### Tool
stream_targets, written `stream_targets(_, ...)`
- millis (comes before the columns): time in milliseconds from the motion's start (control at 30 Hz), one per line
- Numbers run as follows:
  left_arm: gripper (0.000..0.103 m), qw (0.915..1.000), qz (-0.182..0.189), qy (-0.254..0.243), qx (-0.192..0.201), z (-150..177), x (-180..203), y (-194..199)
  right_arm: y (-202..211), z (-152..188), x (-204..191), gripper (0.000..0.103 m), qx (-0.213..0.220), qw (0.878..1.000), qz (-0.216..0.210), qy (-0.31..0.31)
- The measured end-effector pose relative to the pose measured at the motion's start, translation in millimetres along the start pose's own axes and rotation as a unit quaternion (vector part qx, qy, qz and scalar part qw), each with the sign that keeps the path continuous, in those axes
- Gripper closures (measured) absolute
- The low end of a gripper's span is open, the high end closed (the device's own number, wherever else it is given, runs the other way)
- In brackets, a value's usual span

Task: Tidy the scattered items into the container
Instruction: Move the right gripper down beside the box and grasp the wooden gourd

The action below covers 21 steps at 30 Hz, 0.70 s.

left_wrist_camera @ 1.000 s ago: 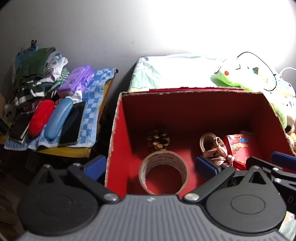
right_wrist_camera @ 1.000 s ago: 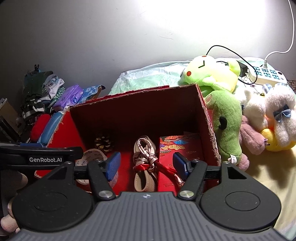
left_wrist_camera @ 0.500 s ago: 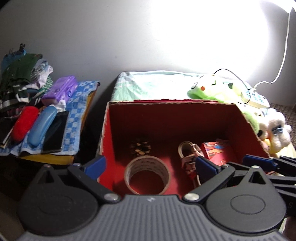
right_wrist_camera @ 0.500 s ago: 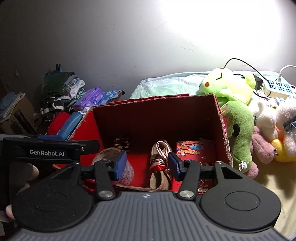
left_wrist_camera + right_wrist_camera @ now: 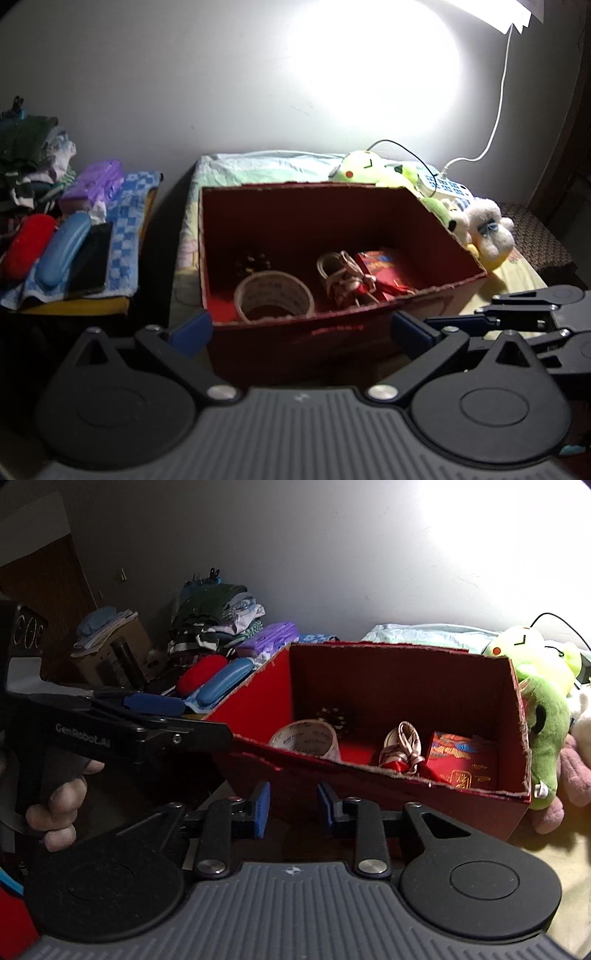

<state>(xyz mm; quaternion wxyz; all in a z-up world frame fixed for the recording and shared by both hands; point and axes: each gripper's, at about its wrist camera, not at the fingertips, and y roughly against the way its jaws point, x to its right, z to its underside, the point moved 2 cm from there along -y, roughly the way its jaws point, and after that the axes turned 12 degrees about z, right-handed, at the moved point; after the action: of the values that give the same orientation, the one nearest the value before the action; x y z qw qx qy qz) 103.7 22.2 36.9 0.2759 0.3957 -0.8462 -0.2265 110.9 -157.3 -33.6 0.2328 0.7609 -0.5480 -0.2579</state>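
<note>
A red cardboard box (image 5: 332, 332) (image 5: 369, 786) holds a tape roll (image 5: 274, 295) (image 5: 306, 738), a pine cone (image 5: 253, 260) (image 5: 334, 716), a knotted strap (image 5: 343, 277) (image 5: 402, 746) and a red printed packet (image 5: 384, 266) (image 5: 461, 757). My left gripper (image 5: 301, 328) is wide open and empty, just in front of the box's near wall. My right gripper (image 5: 291, 808) is partly open and empty, also in front of the box. The left gripper shows in the right wrist view (image 5: 155, 705).
Left of the box, a checkered cloth (image 5: 125, 221) carries a red case (image 5: 26, 243), a blue case (image 5: 62, 251), a black phone (image 5: 90, 262) and a purple case (image 5: 92, 181), with folded clothes (image 5: 214, 620) behind. Plush toys (image 5: 480, 229) (image 5: 543, 716) and a power strip (image 5: 447, 188) lie to the right.
Both grippers have pulled back and up out of the box; its near wall now shows in front of them. The right gripper's jaws have narrowed.
</note>
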Motion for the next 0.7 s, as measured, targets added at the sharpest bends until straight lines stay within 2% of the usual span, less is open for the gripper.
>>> stream_targets(167,0.001,0.9978,0.026,0.019,-0.057,30,0,-21,-26,14,11,0.072,-0.075,0.996,0.009,-0.047)
stream_targets(333,0.003,0.9920,0.053,0.030,-0.111,51,7,-52,-50,21,20,0.071,-0.139,0.984,0.019,-0.105)
stream_targets(467,0.011,0.9883,0.066,0.032,-0.134,58,11,-68,-60,26,23,0.071,-0.166,0.975,-0.006,-0.148)
stream_targets(567,0.018,0.9864,0.079,0.042,-0.138,60,11,-74,-64,27,20,0.070,-0.178,0.971,-0.018,-0.156)
stream_targets(633,0.028,0.9853,0.084,0.047,-0.141,62,10,-78,-66,27,16,0.069,-0.185,0.971,-0.016,-0.151)
stream_targets(700,0.034,0.9839,0.087,0.054,-0.147,65,8,-82,-69,27,14,0.068,-0.192,0.970,-0.011,-0.150)
